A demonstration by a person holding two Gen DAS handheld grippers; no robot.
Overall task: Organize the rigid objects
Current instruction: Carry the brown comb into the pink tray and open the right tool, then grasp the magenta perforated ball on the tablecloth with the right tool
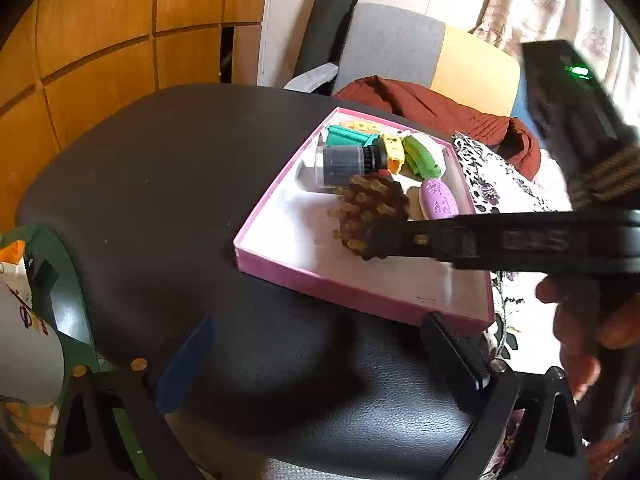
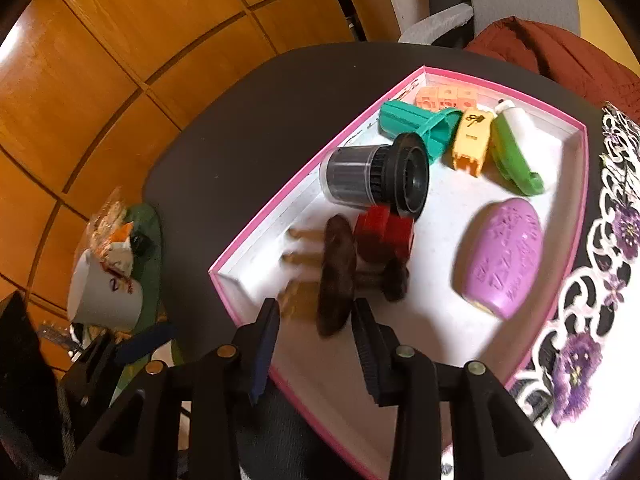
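A pink-rimmed box [image 1: 352, 292] [image 2: 256, 224] sits on the black table. In it lie a brown bristle brush [image 1: 368, 204] [image 2: 338, 276], a black and clear cylinder [image 1: 344, 164] [image 2: 372, 176], a red piece [image 2: 384, 232], a purple oval [image 1: 438, 198] [image 2: 504, 256], a teal piece [image 2: 416, 124], a yellow piece [image 2: 472, 136], a green and white tube [image 2: 516, 148] and orange blocks [image 2: 446, 98]. My right gripper [image 2: 316, 316] [image 1: 380, 236] is open, its jaws either side of the brush, which looks blurred and loose. My left gripper [image 1: 320, 340] is open and empty over the bare table before the box.
A floral cloth [image 2: 592, 320] lies to the right of the box. A white mug [image 2: 104, 296] with snack wrappers stands on a green mat at the left table edge. A grey chair with a red garment [image 1: 432, 108] is behind the table. Wooden panels line the wall.
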